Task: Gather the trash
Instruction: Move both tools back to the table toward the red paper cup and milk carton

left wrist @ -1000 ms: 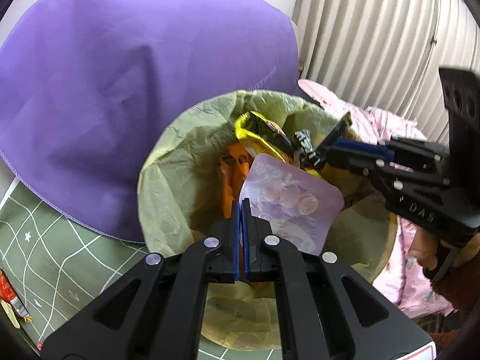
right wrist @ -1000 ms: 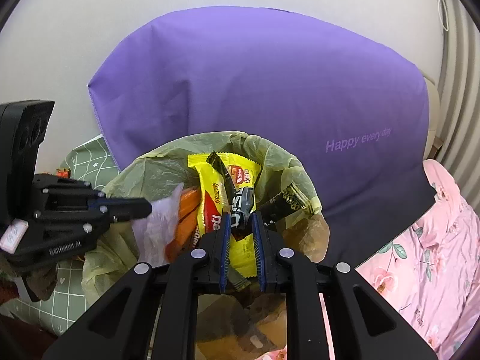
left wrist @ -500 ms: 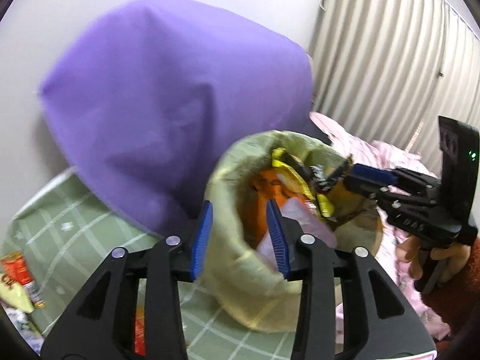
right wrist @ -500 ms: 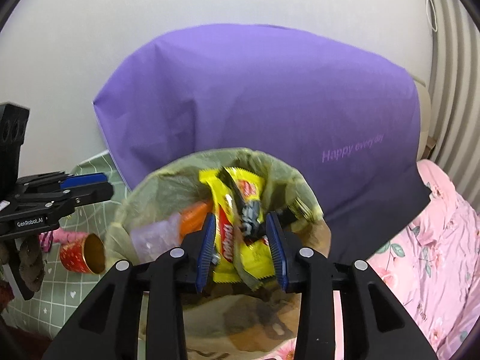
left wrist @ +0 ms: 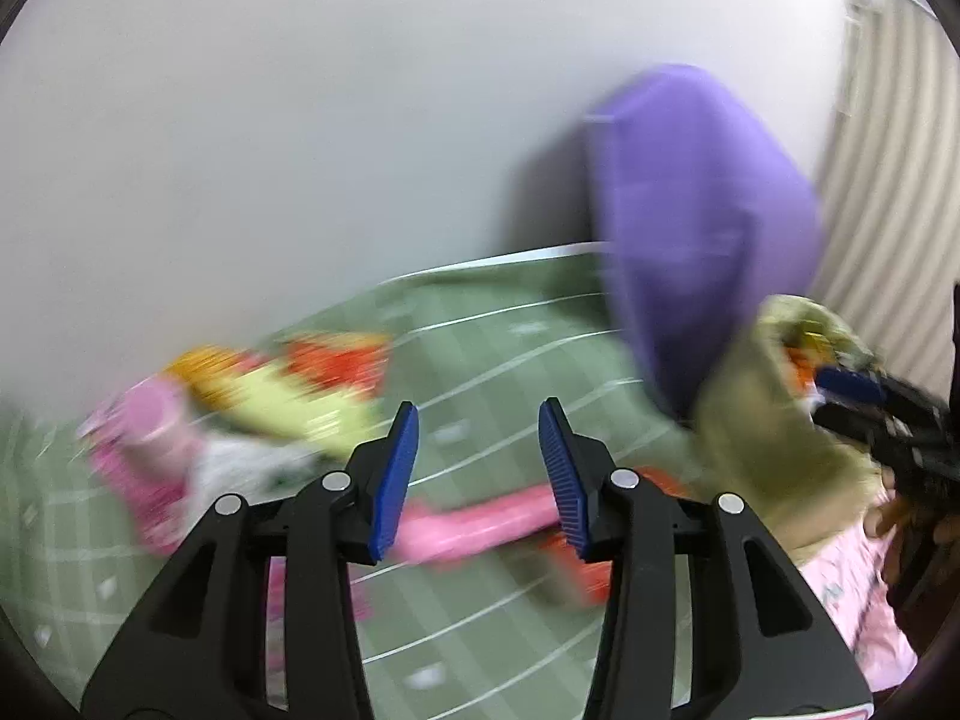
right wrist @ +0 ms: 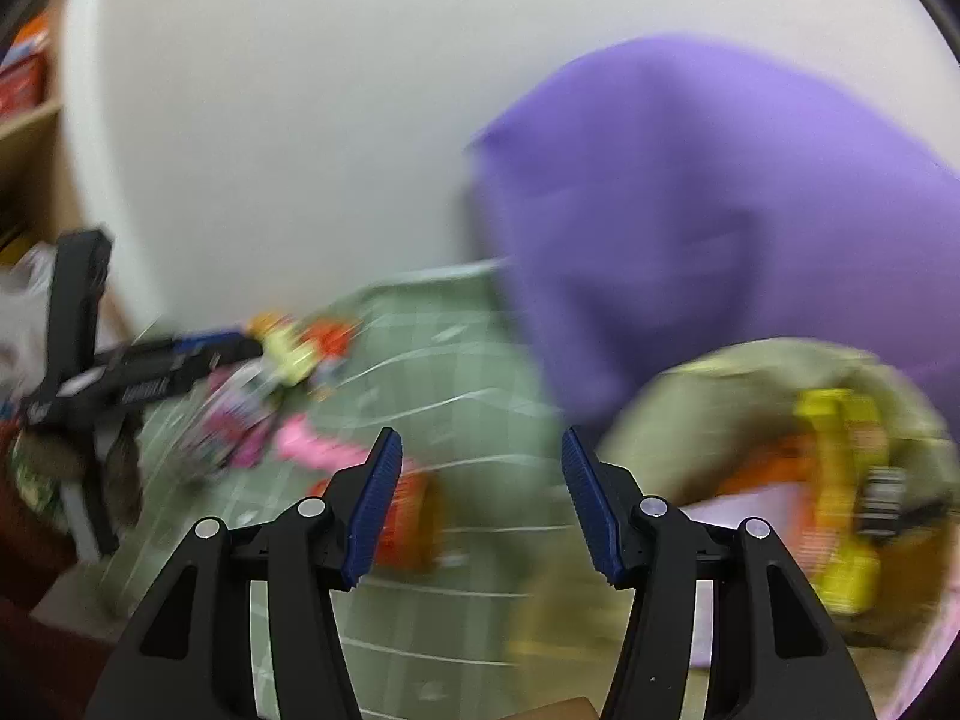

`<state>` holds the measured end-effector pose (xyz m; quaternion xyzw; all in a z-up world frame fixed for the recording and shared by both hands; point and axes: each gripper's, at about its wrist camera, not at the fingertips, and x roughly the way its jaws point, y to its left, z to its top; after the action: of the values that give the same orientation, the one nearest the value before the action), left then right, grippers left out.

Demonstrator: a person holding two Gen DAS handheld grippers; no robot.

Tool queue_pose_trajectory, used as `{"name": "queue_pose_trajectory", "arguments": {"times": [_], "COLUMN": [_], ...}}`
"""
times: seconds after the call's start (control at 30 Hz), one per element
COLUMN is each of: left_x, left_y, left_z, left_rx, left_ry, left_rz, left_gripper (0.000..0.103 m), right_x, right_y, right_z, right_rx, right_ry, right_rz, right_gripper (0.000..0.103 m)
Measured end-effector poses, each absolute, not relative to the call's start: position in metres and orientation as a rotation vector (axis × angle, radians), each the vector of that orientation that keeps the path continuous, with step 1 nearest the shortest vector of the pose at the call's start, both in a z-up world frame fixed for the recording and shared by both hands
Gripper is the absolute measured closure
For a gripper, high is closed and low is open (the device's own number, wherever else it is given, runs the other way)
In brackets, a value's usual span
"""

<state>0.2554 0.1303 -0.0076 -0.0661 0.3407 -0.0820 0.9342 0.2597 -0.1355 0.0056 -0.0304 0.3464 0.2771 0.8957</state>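
Left wrist view is pretty smeared, so the big risk I'd guess is a sloppy grab: the pink wrapper (left wrist: pixel 480 525) lies on the green checked bedsheet (left wrist: pixel 510 360) just past the left hand-held gripper (left wrist: pixel 478 468), with a red can (left wrist: pixel 576 564) right beside it, easy to nudge away. That hand-held gripper is wide open, holding nothing, touching nothing I can make out. Right wrist view: the trash bag (right wrist: pixel 690 420) sits to the right, already stuffed with a yellow wrapper (right wrist: pixel 840 480) near the rim, so bumping it could spill stuff. The right hand-held gripper (right wrist: pixel 482 498) is spread wide too, empty, over the sheet near the can.
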Motion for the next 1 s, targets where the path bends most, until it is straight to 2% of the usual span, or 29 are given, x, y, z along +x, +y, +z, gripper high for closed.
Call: {"name": "queue_pose_trajectory", "arguments": {"times": [0.2, 0.33, 0.6, 0.87, 0.93, 1.0], "left_x": [0.225, 0.206, 0.188, 0.191, 0.191, 0.191], "left_y": [0.201, 0.228, 0.263, 0.259, 0.260, 0.260], "left_z": [-0.036, -0.043, -0.051, -0.060, -0.063, -0.065], "left_rx": [-0.221, -0.231, -0.291, -0.293, -0.297, -0.303], "left_ry": [0.742, 0.758, 0.770, 0.786, 0.792, 0.796], "left_rz": [0.010, 0.064, 0.127, 0.103, 0.097, 0.092], "left_gripper": [0.063, 0.063, 0.062, 0.062, 0.061, 0.061], "right_x": [0.253, 0.258, 0.268, 0.270, 0.275, 0.282], "right_y": [-0.063, -0.054, -0.059, -0.047, -0.058, -0.072], "right_z": [-0.036, -0.052, -0.059, -0.045, -0.040, -0.040], "right_rx": [-0.313, -0.371, -0.297, -0.276, -0.223, -0.157], "right_ry": [0.793, 0.797, 0.799, 0.749, 0.755, 0.792], "right_rz": [0.745, 0.717, 0.652, 0.589, 0.549, 0.517], "right_gripper": [0.050, 0.050, 0.048, 0.048, 0.043, 0.043]}}
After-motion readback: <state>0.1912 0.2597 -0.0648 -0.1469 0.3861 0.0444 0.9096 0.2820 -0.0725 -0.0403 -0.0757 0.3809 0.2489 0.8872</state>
